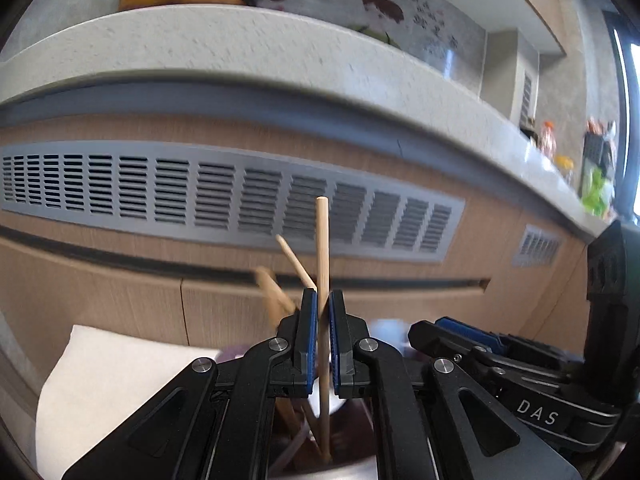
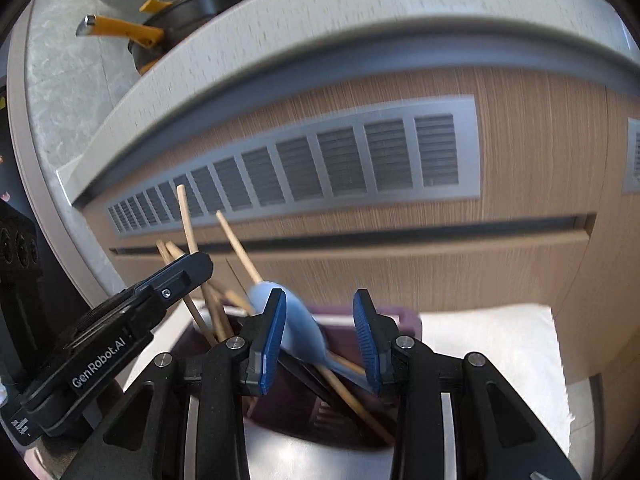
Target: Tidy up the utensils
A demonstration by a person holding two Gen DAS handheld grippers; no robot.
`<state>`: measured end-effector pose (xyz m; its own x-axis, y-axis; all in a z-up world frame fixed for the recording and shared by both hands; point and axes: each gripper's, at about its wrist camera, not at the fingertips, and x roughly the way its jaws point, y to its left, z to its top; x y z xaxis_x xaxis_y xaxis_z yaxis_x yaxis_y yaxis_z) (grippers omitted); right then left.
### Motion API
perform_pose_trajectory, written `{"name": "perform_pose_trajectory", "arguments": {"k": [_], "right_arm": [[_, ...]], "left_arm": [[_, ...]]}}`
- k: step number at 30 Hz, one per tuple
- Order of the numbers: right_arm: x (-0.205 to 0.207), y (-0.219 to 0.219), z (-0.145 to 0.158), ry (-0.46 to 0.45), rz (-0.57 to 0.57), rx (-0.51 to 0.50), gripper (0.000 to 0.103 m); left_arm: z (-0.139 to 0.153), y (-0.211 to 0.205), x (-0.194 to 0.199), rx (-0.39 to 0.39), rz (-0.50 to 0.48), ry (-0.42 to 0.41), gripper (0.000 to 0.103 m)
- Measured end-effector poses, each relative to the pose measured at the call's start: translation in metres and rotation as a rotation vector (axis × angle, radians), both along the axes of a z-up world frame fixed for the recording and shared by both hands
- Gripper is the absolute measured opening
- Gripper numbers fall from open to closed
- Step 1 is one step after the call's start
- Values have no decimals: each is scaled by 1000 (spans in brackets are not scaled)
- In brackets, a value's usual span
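1. A pale speckled stone counter (image 1: 248,36) curves overhead above wood-grain cabinet fronts with a long grey slatted vent (image 2: 320,160).
2. A dark purple plastic utensil holder (image 2: 400,320) sits on a white cloth (image 2: 500,340) below both grippers.
3. The right gripper (image 2: 320,332) hovers over the holder, fingers apart around a light blue plastic spoon (image 2: 296,320) without clamping it.
4. The left gripper (image 1: 323,340) has its fingers clamped on one upright light wooden chopstick (image 1: 322,240) whose lower end stands in the holder.
5. Advice: keep the stick vertical, lower it straight among the other leaning chopsticks (image 2: 236,244), then release gently.
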<state>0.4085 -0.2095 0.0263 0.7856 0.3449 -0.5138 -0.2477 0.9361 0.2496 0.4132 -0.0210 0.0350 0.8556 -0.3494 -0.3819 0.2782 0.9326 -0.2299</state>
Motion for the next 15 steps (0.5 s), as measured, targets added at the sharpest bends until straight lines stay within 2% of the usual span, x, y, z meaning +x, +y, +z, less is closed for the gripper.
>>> {"name": "perform_pose_trajectory", "arguments": {"k": [2, 3, 4, 5, 7, 9, 11, 15], "right_arm": [[-3, -2, -6, 29, -10, -10, 35], [-4, -3, -10, 54, -13, -16, 43], [-5, -5, -11, 71, -16, -18, 56], [-8, -8, -12, 87, -25, -17, 62], [-19, -16, -12, 86, -54, -13, 71], [-33, -20, -7, 75, -76, -29, 74], [-53, -25, -2, 65, -98, -41, 80], [-93, -30, 6, 63, -125, -62, 90]], "left_arm": [[-3, -3, -5, 10, -9, 9, 8], [-2, -3, -6, 12, -12, 16, 9], [0, -3, -8, 10, -16, 25, 14], [2, -1, -12, 5, -19, 37, 19], [8, 4, -22, -6, -13, 47, 47], [16, 12, -39, -12, 6, 45, 58], [24, 17, -55, -4, 20, 47, 61], [31, 26, -95, 34, 66, 88, 79]]}}
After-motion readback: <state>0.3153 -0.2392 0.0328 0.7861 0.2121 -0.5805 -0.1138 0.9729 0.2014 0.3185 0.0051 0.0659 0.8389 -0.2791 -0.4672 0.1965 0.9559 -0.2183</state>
